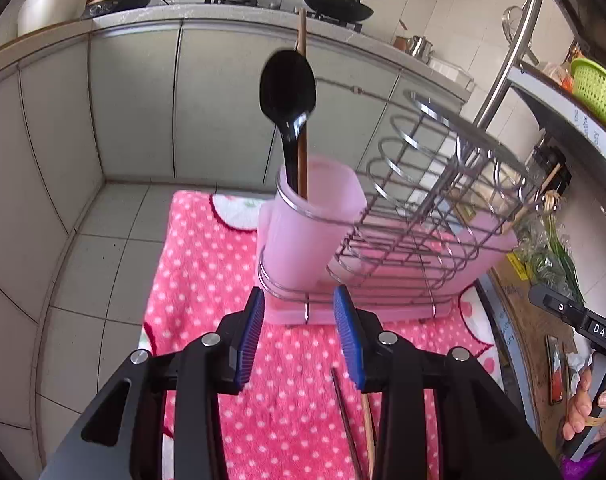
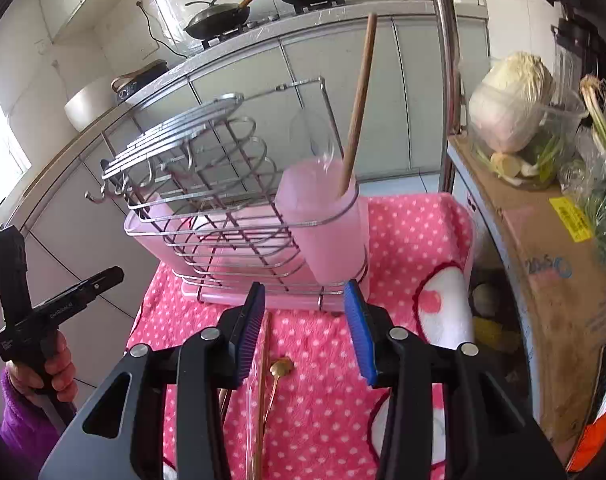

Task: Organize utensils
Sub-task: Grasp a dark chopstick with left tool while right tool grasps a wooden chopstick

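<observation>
Left gripper [image 1: 299, 336] and right gripper [image 2: 309, 332] both partly open, nothing between pads, hovering over pink dotted towel [image 2: 403, 240]. Black spoon [image 1: 289, 100] and wooden stick [image 2: 357, 112] upright in pink cup [image 1: 303, 232], bowl end up, long axes near vertical. Gold spoon [image 2: 281, 366] and chopsticks [image 1: 357, 432] flat on towel, lengthwise toward camera.
</observation>
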The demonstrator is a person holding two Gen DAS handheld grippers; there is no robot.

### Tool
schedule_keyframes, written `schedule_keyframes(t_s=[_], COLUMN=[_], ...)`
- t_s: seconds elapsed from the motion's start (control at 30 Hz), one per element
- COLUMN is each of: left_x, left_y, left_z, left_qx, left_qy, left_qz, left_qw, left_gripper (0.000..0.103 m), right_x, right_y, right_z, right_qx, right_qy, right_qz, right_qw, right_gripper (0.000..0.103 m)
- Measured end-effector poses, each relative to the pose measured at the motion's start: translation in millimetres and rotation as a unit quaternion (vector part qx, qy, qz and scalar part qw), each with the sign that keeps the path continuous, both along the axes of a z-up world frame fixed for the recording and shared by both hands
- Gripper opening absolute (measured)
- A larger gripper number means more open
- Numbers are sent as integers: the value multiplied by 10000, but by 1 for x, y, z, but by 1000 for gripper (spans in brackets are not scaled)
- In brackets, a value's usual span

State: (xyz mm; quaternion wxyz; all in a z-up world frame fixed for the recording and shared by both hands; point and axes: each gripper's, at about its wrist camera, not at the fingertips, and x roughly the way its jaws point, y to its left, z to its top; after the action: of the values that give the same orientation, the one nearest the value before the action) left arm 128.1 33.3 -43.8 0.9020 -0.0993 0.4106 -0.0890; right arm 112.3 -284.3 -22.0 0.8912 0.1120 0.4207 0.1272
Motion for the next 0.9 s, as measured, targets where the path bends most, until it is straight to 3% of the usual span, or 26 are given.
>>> schedule_keyframes(t_s=[0.13,0.2,0.43,0.63,0.9], left_x=[0,4,18,28,31], left_y=[-17,-26,-55,-69,-90], left_z=[-33,-50,-92,-115,-125], left_qx=[-22,-111,-20,124,560], left_qy=[629,1018,1986,2451,2330], left_qz=[-233,-342,-443,-308,-278], left_qw=[9977,9942,9791,9689,9705], left_gripper=[28,19,12,8,8], right_x=[-4,-7,-12,-17,-19], right_y=[6,8,14,12,6], right_z=[-30,-41,-64,-74,-88], right_qx=[207,273,509,623,882], right_qy=[318,426,687,804,958], right_qz=[17,6,93,139,154], right_qw=[9993,9987,9963,9947,9914], right_gripper=[42,42,42,42,41])
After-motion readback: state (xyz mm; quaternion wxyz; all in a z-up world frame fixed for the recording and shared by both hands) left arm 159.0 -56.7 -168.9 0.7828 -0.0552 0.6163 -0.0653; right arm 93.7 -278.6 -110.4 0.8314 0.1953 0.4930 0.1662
